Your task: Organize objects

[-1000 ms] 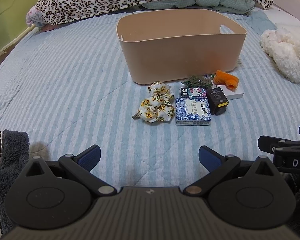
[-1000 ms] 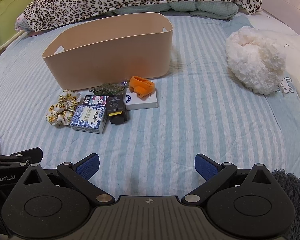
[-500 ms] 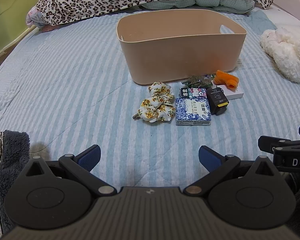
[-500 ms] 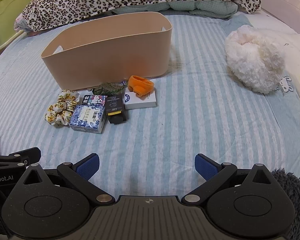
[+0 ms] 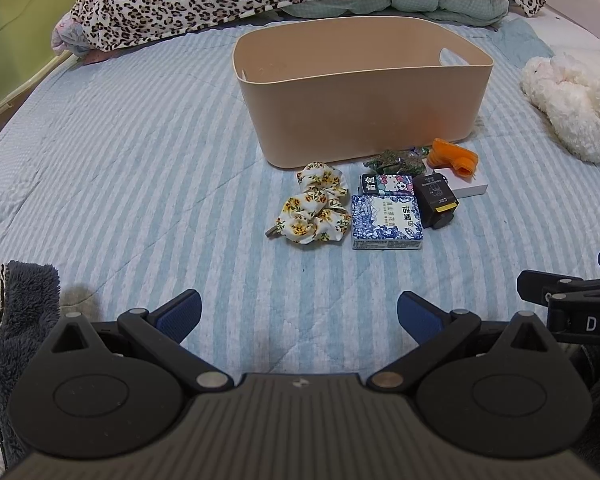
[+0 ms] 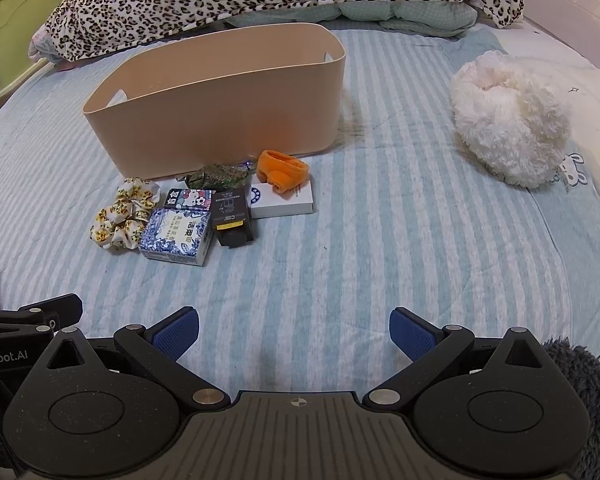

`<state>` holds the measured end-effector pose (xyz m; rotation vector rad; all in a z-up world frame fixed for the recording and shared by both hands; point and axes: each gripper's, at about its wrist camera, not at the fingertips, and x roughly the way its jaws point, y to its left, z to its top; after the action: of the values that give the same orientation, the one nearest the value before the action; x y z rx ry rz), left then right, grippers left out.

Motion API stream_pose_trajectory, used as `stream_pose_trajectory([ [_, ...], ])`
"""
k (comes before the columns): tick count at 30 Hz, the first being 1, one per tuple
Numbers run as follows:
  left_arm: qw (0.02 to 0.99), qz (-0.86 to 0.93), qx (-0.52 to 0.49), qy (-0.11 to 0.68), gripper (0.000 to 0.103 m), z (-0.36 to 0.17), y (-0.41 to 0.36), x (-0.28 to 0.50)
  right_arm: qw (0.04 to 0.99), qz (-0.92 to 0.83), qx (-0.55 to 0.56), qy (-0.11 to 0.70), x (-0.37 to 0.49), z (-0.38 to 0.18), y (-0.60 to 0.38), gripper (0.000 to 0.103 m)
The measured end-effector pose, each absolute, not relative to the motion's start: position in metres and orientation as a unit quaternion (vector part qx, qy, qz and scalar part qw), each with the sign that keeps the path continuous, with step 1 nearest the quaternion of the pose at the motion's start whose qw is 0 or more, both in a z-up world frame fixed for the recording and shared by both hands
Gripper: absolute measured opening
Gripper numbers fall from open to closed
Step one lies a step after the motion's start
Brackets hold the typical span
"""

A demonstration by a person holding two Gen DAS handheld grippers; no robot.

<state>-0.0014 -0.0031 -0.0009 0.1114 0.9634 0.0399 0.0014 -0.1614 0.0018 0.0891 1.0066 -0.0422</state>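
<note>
both wrist cams sit low over the bed [image 5: 140, 168], looking forward past their own jaws at the same beige bin [image 5: 364, 116] [image 6: 228, 120] and little pile, bin centre-frame in the left view, upper left in the right view.

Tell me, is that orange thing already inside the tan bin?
No, the orange thing lies on a white box on the bed, just in front of the tan bin.
</note>
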Motion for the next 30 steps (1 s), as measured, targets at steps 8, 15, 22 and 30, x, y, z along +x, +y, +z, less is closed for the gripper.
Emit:
stream_pose_trajectory([
  [8, 0.885, 0.019, 0.054, 0.462, 0.103, -0.001, -0.004, -0.001, 0.874, -0.019, 0.040, 0.484, 0.001, 0.002, -0.159, 0.103],
  [15, 0.885, 0.018, 0.057, 0.461, 0.103, -0.001, -0.003, -0.001, 0.874, -0.020, 0.039, 0.484, 0.002, 0.002, -0.158, 0.103],
  [22, 0.885, 0.017, 0.053, 0.462, 0.103, -0.001, -0.002, 0.001, 0.874, -0.023, 0.037, 0.484, 0.005, 0.002, -0.159, 0.103],
  [30, 0.882, 0.014, 0.049, 0.468, 0.103, -0.005, 0.005, 0.011, 0.875, -0.025, 0.036, 0.482, 0.007, 0.000, -0.160, 0.103],
])
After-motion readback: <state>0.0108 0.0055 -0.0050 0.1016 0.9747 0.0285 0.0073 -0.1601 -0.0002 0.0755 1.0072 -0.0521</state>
